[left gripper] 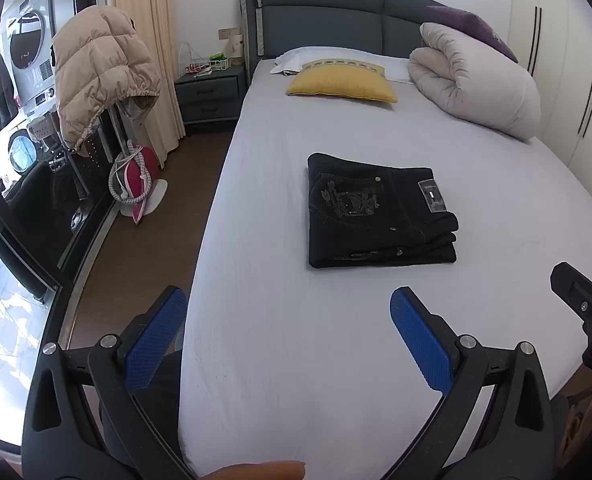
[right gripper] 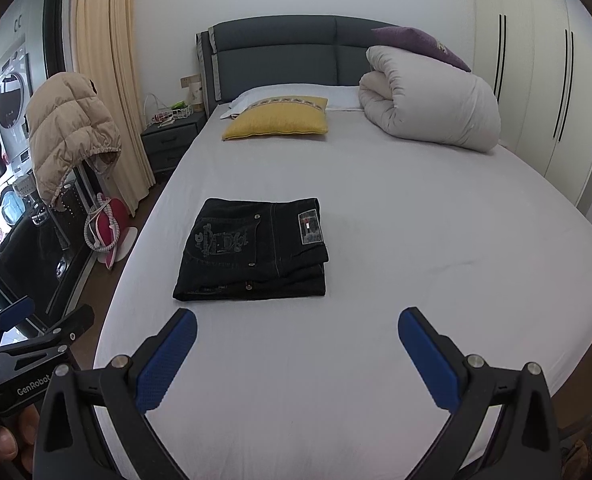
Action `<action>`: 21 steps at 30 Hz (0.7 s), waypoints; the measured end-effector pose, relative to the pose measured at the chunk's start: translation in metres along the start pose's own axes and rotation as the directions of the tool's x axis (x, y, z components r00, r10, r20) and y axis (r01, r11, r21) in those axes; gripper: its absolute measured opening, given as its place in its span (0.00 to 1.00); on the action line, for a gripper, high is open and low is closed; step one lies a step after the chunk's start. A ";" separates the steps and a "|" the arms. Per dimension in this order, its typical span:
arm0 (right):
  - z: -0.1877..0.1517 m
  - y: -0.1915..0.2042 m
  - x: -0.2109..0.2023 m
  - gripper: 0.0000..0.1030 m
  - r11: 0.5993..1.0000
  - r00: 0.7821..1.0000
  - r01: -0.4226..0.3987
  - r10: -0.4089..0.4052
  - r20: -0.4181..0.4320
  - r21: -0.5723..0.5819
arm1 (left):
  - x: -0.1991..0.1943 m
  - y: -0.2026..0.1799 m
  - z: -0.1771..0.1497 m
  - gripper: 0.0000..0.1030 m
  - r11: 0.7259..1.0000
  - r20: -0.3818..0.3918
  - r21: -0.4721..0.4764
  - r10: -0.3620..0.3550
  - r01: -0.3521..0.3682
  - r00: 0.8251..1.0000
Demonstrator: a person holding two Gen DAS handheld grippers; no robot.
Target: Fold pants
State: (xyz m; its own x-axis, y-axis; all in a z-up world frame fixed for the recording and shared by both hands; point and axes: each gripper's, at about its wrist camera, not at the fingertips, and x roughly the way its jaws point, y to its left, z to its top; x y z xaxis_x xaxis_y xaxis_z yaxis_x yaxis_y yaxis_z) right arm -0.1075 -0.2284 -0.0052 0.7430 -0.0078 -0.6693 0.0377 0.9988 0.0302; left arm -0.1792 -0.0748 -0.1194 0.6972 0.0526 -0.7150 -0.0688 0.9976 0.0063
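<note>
- Now, the left gripper (left gripper: 287, 312) has its blue-padded fingers (left gripper: 420, 336) spread wide with nothing between them, held above the near part of the bed (left gripper: 336, 360), its left finger out over the bed's edge and the brown floor (left gripper: 135, 248).
- The right gripper (right gripper: 298, 338) is likewise wide open and empty, its fingers (right gripper: 167, 356) apart above the white sheet.
- Each gripper shows at the side of the other's view: the right one at the right edge of the left wrist view, the left one at the lower left of the right wrist view.
- A fingertip (left gripper: 263, 470) of the person shows at the bottom edge of the left wrist view, and a hand (right gripper: 3, 440) on the left tool's handle in the right wrist view.
- The pants (left gripper: 380, 212), dark denim, lie folded into a compact rectangle on the middle of the bed, back pocket and waistband label facing up, ahead of both grippers and touched by neither.
- Farther up the bed, a yellow pillow (left gripper: 342, 84) lies near the grey headboard (left gripper: 328, 16), with a rolled white duvet (left gripper: 476, 80) to the right and a purple cushion (left gripper: 472, 28) on top of it.
- To the left of the bed stand a grey nightstand (left gripper: 207, 96), a cream curtain (left gripper: 143, 20) and a beige puffer jacket (left gripper: 99, 72) draped over a stand.
- White wardrobe doors (right gripper: 536, 80) line the right wall.
</note>
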 end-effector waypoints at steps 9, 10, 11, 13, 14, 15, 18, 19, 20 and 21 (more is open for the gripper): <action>0.000 0.001 0.002 1.00 1.000 1.000 -0.002 0.002 -0.007 -0.004 | 0.002 0.000 -0.005 1.00 1.000 -0.006 -0.009 0.008 -0.008 1.000; 0.000 0.001 0.002 1.00 1.000 1.000 -0.003 0.003 -0.008 -0.005 | 0.002 0.000 -0.006 1.00 1.000 -0.007 -0.010 0.010 -0.010 1.000; -0.001 0.002 0.002 1.00 1.000 1.000 -0.002 0.002 -0.008 -0.006 | 0.002 0.000 -0.006 1.00 1.000 -0.007 -0.010 0.010 -0.010 1.000; -0.001 0.002 0.003 1.00 1.000 1.000 -0.004 0.004 -0.009 -0.007 | 0.002 0.000 -0.006 1.00 1.000 -0.008 -0.010 0.011 -0.011 1.000; -0.001 0.002 0.003 1.00 1.000 1.000 -0.004 0.004 -0.009 -0.008 | 0.002 0.001 -0.006 1.00 1.000 -0.008 -0.010 0.009 -0.009 1.000; -0.002 0.002 0.003 1.00 1.000 1.000 -0.004 0.004 -0.009 -0.010 | 0.002 0.001 -0.006 1.00 1.000 -0.008 -0.010 0.009 -0.009 1.000; -0.001 0.002 0.004 1.00 1.000 1.000 -0.006 0.005 -0.009 -0.013 | 0.002 0.001 -0.006 1.00 1.000 -0.008 -0.010 0.010 -0.010 1.000; -0.001 0.002 0.004 1.00 1.000 1.000 -0.005 0.005 -0.009 -0.013 | 0.002 0.001 -0.006 1.00 1.000 -0.008 -0.011 0.010 -0.011 1.000; -0.001 0.003 0.004 1.00 1.000 1.000 -0.005 0.005 -0.009 -0.013 | 0.002 0.001 -0.006 1.00 1.000 -0.008 -0.011 0.011 -0.011 1.000; -0.001 0.003 0.004 1.00 1.000 1.000 -0.006 0.006 -0.009 -0.012 | 0.002 0.001 -0.006 1.00 1.000 -0.008 -0.010 0.010 -0.010 1.000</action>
State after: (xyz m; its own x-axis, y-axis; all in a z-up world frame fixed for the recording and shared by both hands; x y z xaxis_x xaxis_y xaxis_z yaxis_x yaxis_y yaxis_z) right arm -0.1054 -0.2257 -0.0088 0.7372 -0.0017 -0.6757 0.0250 0.9994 0.0248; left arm -0.1820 -0.0741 -0.1248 0.6908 0.0626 -0.7203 -0.0830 0.9965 0.0070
